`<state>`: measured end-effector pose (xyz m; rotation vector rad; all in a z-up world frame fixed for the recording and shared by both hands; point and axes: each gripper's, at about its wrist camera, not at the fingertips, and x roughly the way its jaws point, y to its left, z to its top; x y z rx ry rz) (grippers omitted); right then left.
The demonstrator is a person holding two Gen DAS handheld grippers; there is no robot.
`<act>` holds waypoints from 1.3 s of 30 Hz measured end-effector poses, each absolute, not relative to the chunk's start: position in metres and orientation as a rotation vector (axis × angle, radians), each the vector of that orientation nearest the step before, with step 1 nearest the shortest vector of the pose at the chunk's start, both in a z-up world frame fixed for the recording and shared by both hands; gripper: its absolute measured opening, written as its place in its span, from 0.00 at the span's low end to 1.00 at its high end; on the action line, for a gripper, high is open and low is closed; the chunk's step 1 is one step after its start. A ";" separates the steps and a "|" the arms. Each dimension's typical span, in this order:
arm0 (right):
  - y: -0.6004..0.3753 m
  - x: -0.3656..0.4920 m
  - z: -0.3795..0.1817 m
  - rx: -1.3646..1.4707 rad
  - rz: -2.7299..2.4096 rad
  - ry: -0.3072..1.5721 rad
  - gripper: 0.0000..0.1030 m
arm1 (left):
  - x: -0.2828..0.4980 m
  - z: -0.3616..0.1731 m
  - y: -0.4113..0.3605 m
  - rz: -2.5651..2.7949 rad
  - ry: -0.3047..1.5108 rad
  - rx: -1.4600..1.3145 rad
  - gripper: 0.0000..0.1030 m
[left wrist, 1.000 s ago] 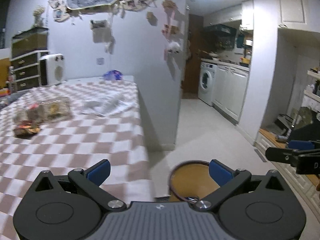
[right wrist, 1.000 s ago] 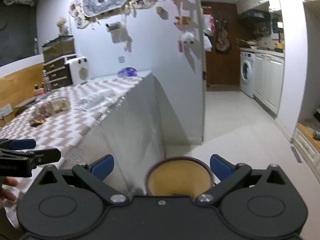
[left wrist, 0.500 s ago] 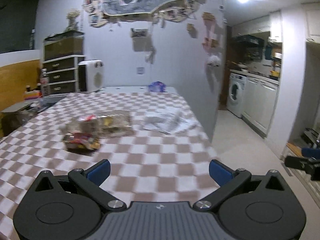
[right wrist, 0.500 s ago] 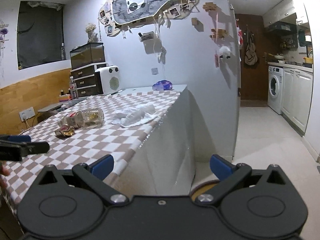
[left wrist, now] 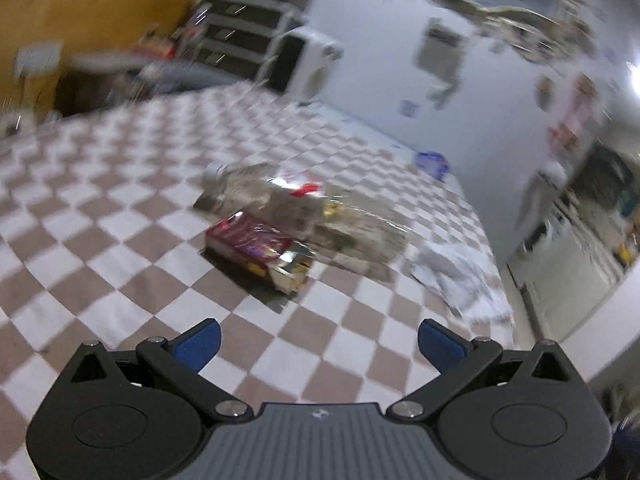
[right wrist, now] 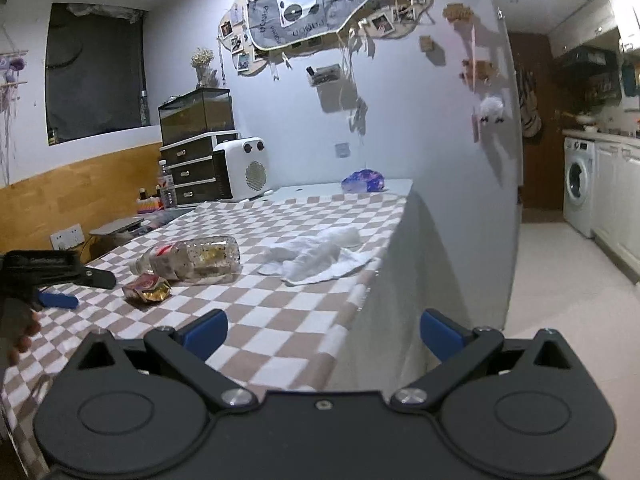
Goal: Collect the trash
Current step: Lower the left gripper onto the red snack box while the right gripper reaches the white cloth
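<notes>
A: Left gripper (left wrist: 318,346) status?
B: Spread wide, nothing between the blue pads (left wrist: 198,342). Hovering above the checkered tablecloth (left wrist: 120,208), tilted. Left view heavily blurred

A: Nearest trash?
B: Red-and-gold snack wrapper (left wrist: 260,254), crumpled, flat on the cloth, straight ahead of the fingers, not touching them. Just behind it, touching or nearly so: clear plastic bottle (left wrist: 304,216) lying on its side, red label, cap end toward the left

A: Anything further out?
B: White crumpled tissue (left wrist: 460,276) right of the bottle, near the table edge. Blue-purple bag (left wrist: 432,162) at the far end by the wall

A: Right gripper (right wrist: 324,330)?
B: Also wide apart, empty. Held off the near corner of the table, well apart from the trash. From there: wrapper (right wrist: 147,288) left, bottle (right wrist: 194,258) just behind it, tissue (right wrist: 316,258) right of the bottle, bag (right wrist: 363,181) far end. Left gripper (right wrist: 60,284) visible at the left frame edge, above the cloth (right wrist: 288,312)

A: Background?
B: White heater (right wrist: 243,174) and dark drawers (right wrist: 192,174) at the far left of the table, washing machine (right wrist: 578,186) down the hall on the right
</notes>
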<state>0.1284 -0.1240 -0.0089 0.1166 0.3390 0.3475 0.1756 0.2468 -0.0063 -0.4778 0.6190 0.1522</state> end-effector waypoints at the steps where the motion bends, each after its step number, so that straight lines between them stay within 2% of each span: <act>1: -0.120 0.133 -0.009 0.115 0.347 0.342 1.00 | 0.185 -0.009 0.253 0.173 0.630 -0.512 1.00; 10: -0.098 0.169 -0.013 0.112 0.375 0.386 1.00 | 0.248 -0.033 0.276 0.334 0.663 -0.653 1.00; 18: -0.090 0.193 -0.016 0.124 0.382 0.412 0.99 | 0.281 -0.039 0.260 0.457 0.615 -0.475 1.00; 22: -0.083 0.206 -0.017 0.118 0.379 0.431 0.91 | 0.279 -0.046 0.253 0.456 0.574 -0.386 0.99; 24: -0.080 0.214 -0.016 0.122 0.375 0.438 0.89 | 0.277 -0.048 0.251 0.458 0.559 -0.352 0.92; 25: -0.077 0.219 -0.015 0.117 0.375 0.439 0.87 | 0.275 -0.048 0.252 0.454 0.556 -0.339 0.85; 28: -0.069 0.235 -0.011 0.099 0.384 0.441 0.82 | 0.269 -0.048 0.254 0.442 0.542 -0.335 0.72; 35: -0.040 0.290 -0.005 0.091 0.400 0.499 0.70 | 0.258 -0.047 0.250 0.300 0.545 -0.382 0.65; 39: -0.028 0.322 -0.012 0.133 0.387 0.564 0.55 | 0.253 -0.047 0.235 0.152 0.572 -0.349 0.62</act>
